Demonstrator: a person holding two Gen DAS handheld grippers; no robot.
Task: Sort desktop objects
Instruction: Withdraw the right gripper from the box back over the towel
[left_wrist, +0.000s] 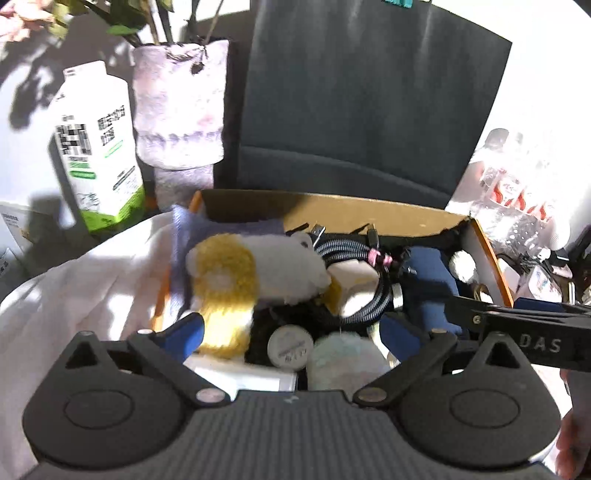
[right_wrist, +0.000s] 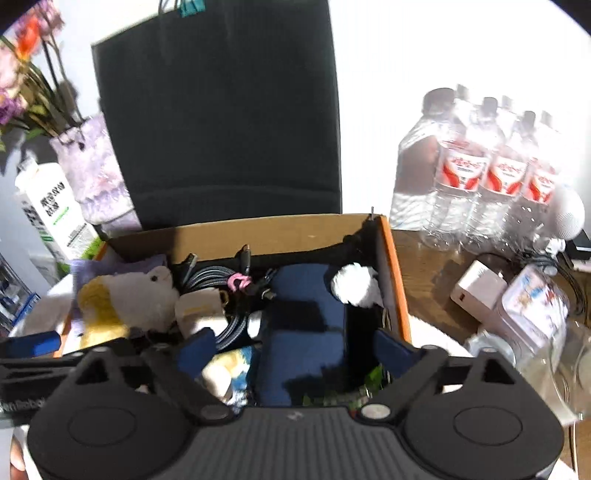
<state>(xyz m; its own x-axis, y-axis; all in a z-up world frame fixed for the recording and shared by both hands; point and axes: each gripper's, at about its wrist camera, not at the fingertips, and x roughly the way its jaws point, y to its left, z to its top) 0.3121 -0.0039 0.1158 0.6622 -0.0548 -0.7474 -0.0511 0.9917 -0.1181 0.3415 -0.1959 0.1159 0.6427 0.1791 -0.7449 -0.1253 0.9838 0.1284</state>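
Note:
A cardboard box (left_wrist: 369, 212) with an orange rim (right_wrist: 397, 280) is filled with small items. In it lie a white and yellow plush toy (left_wrist: 255, 277), a coiled braided cable (left_wrist: 373, 295), a white charger (right_wrist: 199, 308), a dark blue case (right_wrist: 303, 325) and a white fluffy ball (right_wrist: 354, 284). My left gripper (left_wrist: 291, 334) is open above the box's near left part, empty, over a round white cap (left_wrist: 290, 345). My right gripper (right_wrist: 293, 349) is open above the blue case, empty. Its body shows in the left wrist view (left_wrist: 524, 332).
A black paper bag (right_wrist: 221, 122) stands behind the box. A milk carton (left_wrist: 99, 147) and a lilac flower vase (left_wrist: 179, 107) stand at the left. Water bottles (right_wrist: 476, 170), a white power adapter (right_wrist: 476, 291) and a plastic packet (right_wrist: 532, 310) lie right. White cloth (left_wrist: 81, 288) lies left.

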